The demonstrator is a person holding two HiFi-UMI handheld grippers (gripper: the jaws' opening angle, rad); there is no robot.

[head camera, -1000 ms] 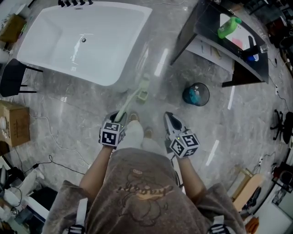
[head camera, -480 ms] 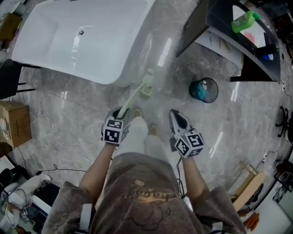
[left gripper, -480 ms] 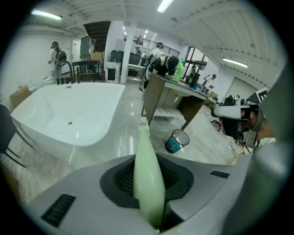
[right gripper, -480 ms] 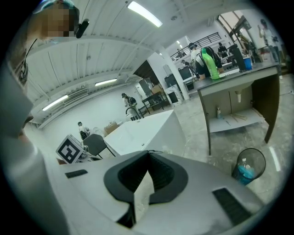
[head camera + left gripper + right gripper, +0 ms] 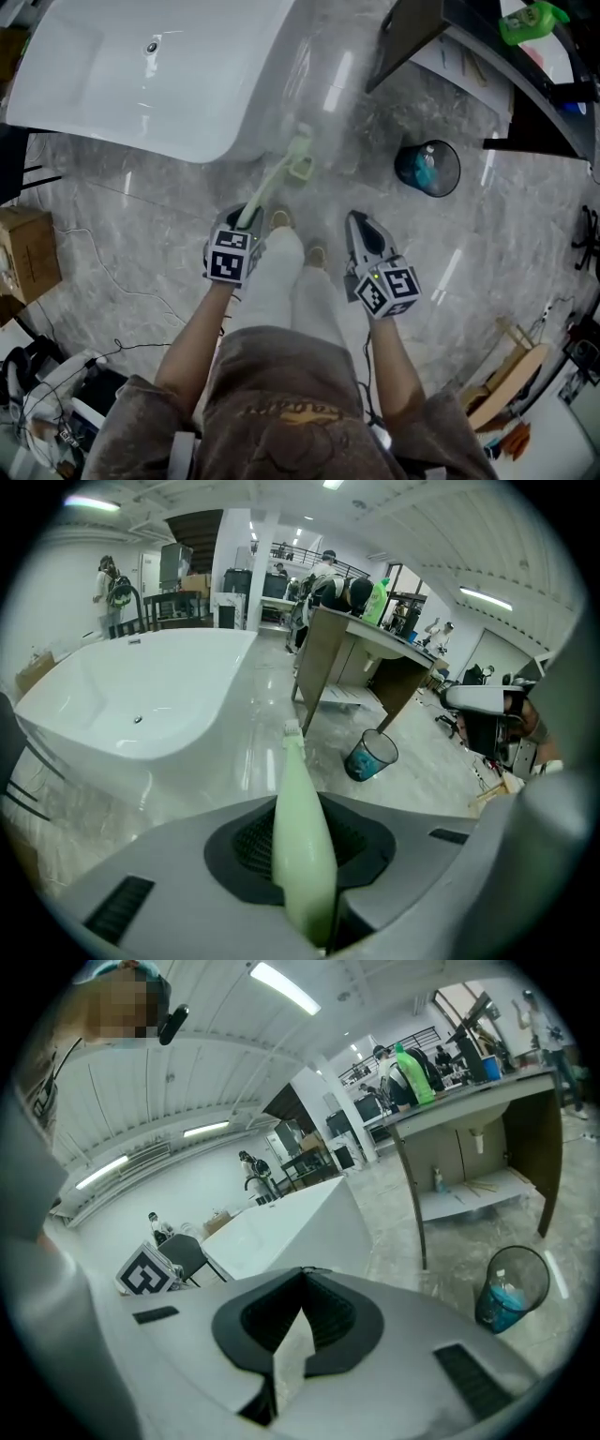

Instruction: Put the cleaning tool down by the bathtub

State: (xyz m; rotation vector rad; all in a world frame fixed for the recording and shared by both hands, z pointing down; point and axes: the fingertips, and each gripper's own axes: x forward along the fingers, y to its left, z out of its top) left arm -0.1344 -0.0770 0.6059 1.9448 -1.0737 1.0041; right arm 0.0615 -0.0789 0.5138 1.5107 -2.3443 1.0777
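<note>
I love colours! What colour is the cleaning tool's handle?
Pale green. The handle shows best in the left gripper view.

The head view looks steeply down over the person onto the floor (image 5: 122,234). Both gripper views sit low and close, facing outward. All share the bathtub (image 5: 141,84) and bin (image 5: 427,167).

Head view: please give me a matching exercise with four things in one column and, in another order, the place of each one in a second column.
Things
1. cleaning tool
2. bathtub
3. green bottle
4. waste bin

Places
a. on the dark desk, upper right
b. on the floor beside the desk
c. upper left of the picture, standing on the floor
d. held by the left gripper

Pairs: 1-d, 2-c, 3-a, 4-b
</note>
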